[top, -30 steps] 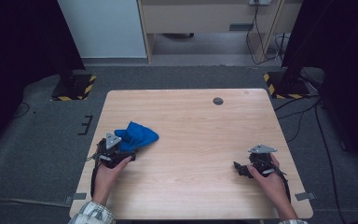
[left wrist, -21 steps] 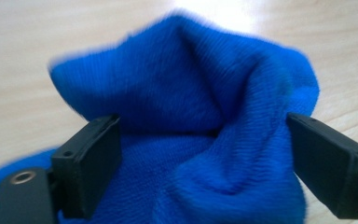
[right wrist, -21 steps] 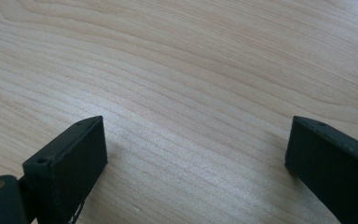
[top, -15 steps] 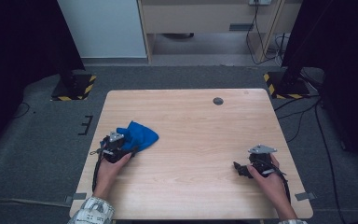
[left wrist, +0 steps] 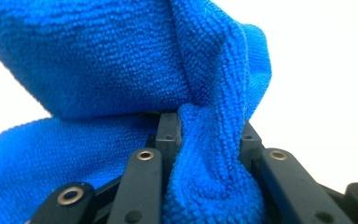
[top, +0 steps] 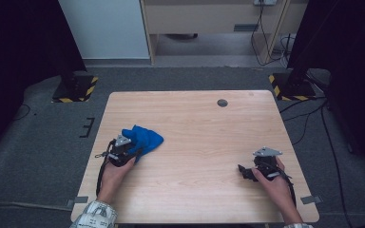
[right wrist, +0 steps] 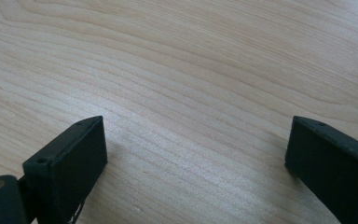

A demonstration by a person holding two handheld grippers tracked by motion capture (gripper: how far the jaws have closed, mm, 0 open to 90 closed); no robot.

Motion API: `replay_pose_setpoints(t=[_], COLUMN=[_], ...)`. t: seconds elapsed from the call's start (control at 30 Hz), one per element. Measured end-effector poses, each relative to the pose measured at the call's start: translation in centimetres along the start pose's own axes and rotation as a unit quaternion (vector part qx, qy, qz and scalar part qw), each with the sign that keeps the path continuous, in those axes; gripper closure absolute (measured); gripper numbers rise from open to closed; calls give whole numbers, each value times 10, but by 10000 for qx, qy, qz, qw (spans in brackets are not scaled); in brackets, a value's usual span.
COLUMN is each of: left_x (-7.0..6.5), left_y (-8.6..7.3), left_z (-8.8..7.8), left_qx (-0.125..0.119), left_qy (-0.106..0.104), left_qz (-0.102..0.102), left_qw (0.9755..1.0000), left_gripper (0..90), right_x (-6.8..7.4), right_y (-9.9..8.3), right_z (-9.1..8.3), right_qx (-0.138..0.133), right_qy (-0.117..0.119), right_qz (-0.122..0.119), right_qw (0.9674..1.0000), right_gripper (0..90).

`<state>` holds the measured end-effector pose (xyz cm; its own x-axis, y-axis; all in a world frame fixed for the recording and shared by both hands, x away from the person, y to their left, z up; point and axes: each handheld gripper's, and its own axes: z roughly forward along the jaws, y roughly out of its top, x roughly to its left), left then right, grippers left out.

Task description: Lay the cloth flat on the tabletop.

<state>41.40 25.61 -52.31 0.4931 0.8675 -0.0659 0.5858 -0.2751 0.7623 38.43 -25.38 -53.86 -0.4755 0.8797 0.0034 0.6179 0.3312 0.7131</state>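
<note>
**Operator:** Near the table's left edge, toward my side, lies the blue cloth [top: 141, 138], a crumpled microfibre rag with a looped, nubby pile, heaped in soft folds rather than spread flat. My left gripper [top: 132, 151] sits right at its near edge.

**Colleague:** Is it gripped?

**Operator:** Yes. The jaws have just been closing, and in the left gripper view a thick vertical ridge of the cloth [left wrist: 209, 154] is bunched between the two black jaws, squeezed into a narrow pleat. The jaw links are flat matte bars with brass-coloured rivets.

**Colleague:** And your other hand?

**Operator:** The right gripper [top: 247, 172] rests well apart from the cloth, near the table's right edge, with its grey three-cornered plate on top. Its jaws stand wide apart over bare wood with nothing between them; the blocky black fingertips [right wrist: 77, 149] look squared off and dull.

**Colleague:** The surface?

**Operator:** The table [top: 204, 128] is pale wood with long wavy grain, rounded corners, and a small dark round cap [top: 222, 102] near the far edge.
</note>
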Motion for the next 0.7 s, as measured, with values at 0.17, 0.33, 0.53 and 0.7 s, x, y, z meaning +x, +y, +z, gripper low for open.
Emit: replay_pose_setpoints(t=[0.17, 0.33, 0.53, 0.7], left_x=[-23, -49, -75, -101], left_y=[10, 15, 23, 31], left_z=[-4, 0, 1, 4], left_qx=[-149, -145, -264, -282], left_qy=[-176, -407, -726, -988], left_qz=[256, 538, 723, 894], left_qw=[9994, 9976, 9944, 9907], left_gripper=[702, 701, 697, 696], right_x=[0, 0, 0, 0], right_y=[0, 0, 0, 0], right_z=[0, 0, 0, 0], right_qx=[1, 2, 2, 3], right_qy=[1, 7, 7, 6], right_qz=[-5, -7, -9, -7], right_qw=[10000, 10000, 10000, 10000], right_gripper=[55, 55, 54, 55])
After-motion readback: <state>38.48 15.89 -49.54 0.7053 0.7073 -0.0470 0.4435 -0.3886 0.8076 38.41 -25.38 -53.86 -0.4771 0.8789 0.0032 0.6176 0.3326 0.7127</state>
